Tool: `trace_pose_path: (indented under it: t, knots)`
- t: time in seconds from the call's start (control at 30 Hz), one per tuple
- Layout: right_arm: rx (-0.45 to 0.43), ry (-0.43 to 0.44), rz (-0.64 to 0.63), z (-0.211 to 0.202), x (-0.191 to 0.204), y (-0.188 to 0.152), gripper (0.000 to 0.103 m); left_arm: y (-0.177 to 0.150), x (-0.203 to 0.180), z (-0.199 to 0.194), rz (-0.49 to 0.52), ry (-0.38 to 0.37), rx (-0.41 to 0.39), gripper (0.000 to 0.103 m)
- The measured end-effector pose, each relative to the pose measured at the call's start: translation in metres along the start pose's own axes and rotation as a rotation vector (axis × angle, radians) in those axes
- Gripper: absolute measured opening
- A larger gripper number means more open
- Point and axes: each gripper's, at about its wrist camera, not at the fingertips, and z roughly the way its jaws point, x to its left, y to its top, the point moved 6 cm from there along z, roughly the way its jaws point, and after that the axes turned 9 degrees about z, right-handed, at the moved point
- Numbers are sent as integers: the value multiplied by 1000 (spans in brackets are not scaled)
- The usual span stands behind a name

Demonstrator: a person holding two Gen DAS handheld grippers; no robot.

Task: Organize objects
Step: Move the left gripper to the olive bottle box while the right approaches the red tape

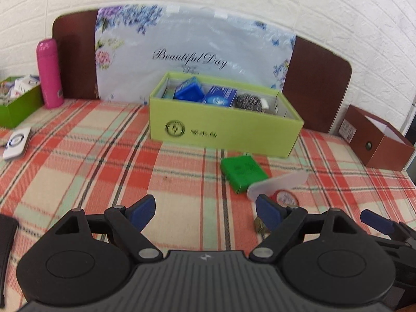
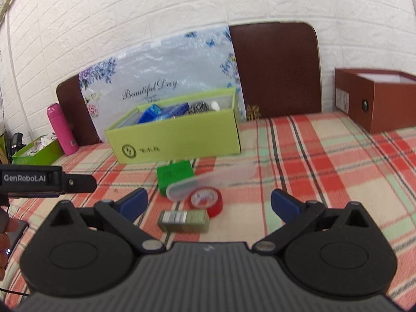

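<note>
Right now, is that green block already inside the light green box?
No, the green block lies on the plaid cloth in front of the light green box, not in it.

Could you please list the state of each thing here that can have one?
Light green box: open, partly filled.
Brown box: open, contents hidden.
Pink bottle: upright, capped.
Green packet: lying flat on the cloth.
Red tape roll: lying flat.
Clear lid: tilted, resting on the tape roll.
Left gripper: open, empty.
Right gripper: open, empty.
</note>
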Motion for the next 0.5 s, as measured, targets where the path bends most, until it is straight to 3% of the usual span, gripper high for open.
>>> trace_pose_path:
  t: [0.23,0.5]
  knots:
    - [40,-57,-27,2,-7,-27,103,-20,6,10,-7,34,50,88]
    - [80,-59,-57,23,0,-37,103,-33,15,20,-2,63,88,88]
